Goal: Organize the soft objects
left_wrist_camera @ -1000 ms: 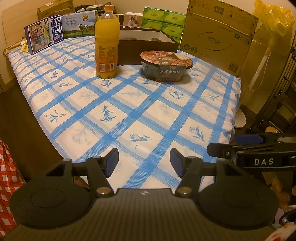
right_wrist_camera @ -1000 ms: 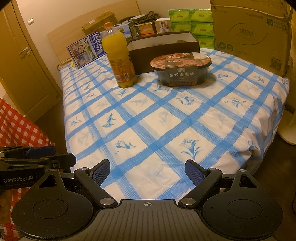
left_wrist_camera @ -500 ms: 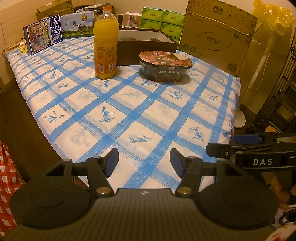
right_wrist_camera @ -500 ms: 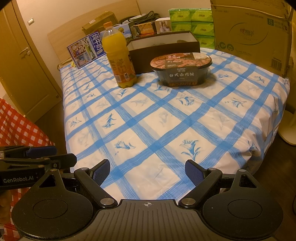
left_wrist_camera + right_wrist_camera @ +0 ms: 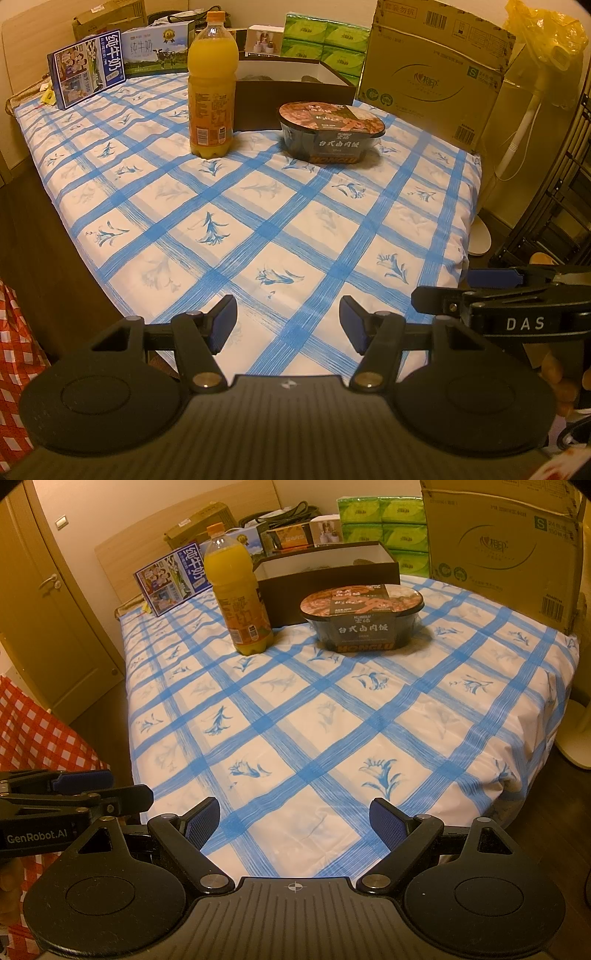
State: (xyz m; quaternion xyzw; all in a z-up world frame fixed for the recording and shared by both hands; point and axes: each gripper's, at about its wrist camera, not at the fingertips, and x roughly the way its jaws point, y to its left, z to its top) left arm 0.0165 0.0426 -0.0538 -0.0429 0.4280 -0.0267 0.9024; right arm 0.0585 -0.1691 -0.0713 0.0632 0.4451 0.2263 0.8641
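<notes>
1. I am holding my left tongs (image 5: 288, 319) over the near edge of the bed (image 5: 295, 229), jaws standing apart with nothing between them.
2. I am holding my right tongs (image 5: 293, 821) just beside them over the same edge, jaws spread wider and likewise empty.
3. An orange drink bottle (image 5: 211, 81) is standing upright toward the far side of the blue-checked sheet.
4. A sealed instant-rice bowl (image 5: 331, 131) is sitting near the bottle, to its right and apart from it.
5. A dark open box (image 5: 295, 103) is lying just behind both; its contents are too hidden for me to identify.
6. Green tissue packs (image 5: 325, 40) are stacked behind the box, beside a large cardboard carton (image 5: 436, 70).
</notes>
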